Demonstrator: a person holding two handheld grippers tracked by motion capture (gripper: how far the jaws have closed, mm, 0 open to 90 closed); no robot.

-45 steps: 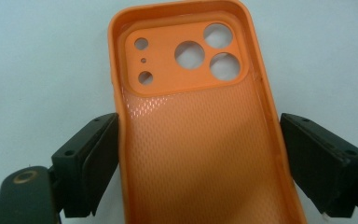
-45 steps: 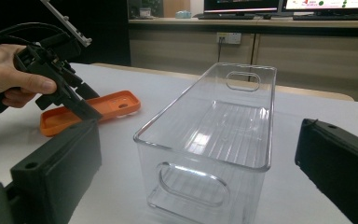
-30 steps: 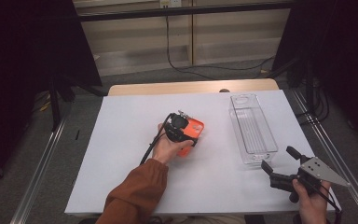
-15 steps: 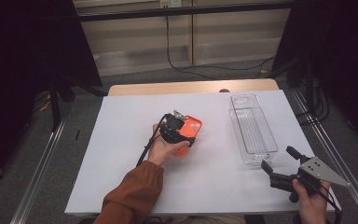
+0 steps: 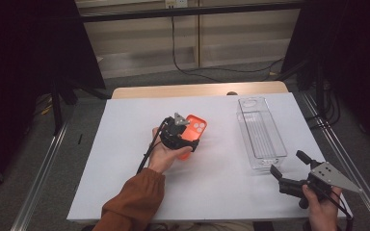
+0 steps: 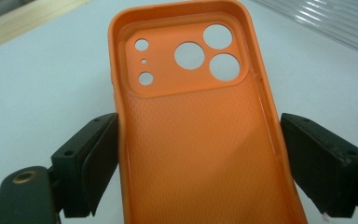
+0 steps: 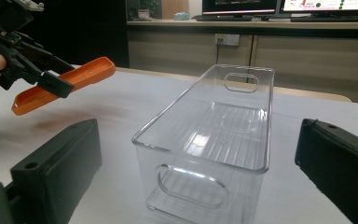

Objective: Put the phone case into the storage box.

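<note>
The left gripper (image 5: 187, 137) has its two black jaws closed on the long sides of an orange phone case (image 6: 200, 135), one pad against each edge, so the case is clamped across its width; in the left gripper view the case runs straight out ahead of the jaws, hollow side up, its textured inner floor facing the camera and the camera cut-outs at the end farthest from the gripper; the near end passes between the jaws and runs down out of the bottom of that view. Seen from the right gripper view, the case (image 7: 63, 84) hangs clear of the white table (image 5: 125, 144), tilted, with the far end higher than the end toward the hand; the left gripper (image 7: 51, 79) grips it from the side of the person's hand (image 5: 166, 154). The right gripper (image 5: 289, 168) stands with its jaws wide apart and nothing between the pads; it is held at the near right edge of the table. Directly ahead of its jaws, and close, stands a clear plastic bin (image 7: 209, 140), upright, long axis running away from the gripper, with a handle slot in its near end wall and another in the far one; nothing lies inside it. From the right gripper the case lies ahead and to the left, well apart from the bin; in the high view the bin (image 5: 262, 132) sits between the two grippers, nearer the right one.
</note>
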